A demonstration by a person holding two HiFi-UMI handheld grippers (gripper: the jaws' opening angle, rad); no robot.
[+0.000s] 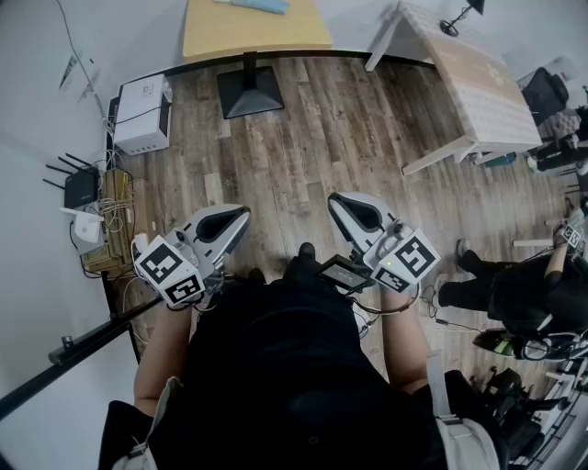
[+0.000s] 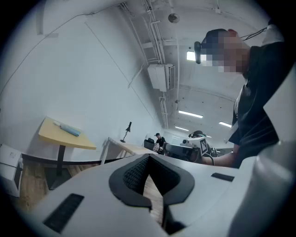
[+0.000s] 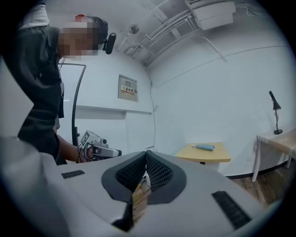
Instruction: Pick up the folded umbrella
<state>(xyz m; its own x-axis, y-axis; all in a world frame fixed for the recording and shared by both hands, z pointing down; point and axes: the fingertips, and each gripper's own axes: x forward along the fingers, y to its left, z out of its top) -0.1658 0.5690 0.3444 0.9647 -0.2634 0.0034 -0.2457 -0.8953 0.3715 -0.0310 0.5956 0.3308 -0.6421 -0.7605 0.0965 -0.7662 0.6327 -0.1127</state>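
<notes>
The folded umbrella [image 1: 260, 5] is a slim light-blue roll lying on the yellow table [image 1: 220, 37] at the far end of the room, well away from both grippers. It also shows in the left gripper view, umbrella [image 2: 68, 128], and in the right gripper view, umbrella [image 3: 203, 147]. My left gripper [image 1: 241, 213] and right gripper [image 1: 336, 200] are held close to the person's body over the wooden floor, pointing roughly level toward that table. The left gripper [image 2: 149, 156] has its tips together with nothing between them. So does the right gripper [image 3: 146, 152].
A white table [image 1: 478, 78] with a black desk lamp [image 1: 457, 20] stands at the back right. A white box [image 1: 142, 115], routers [image 1: 81, 188] and cables line the left wall. Another person [image 1: 514, 294] sits at the right. A black pole [image 1: 73, 353] crosses the lower left.
</notes>
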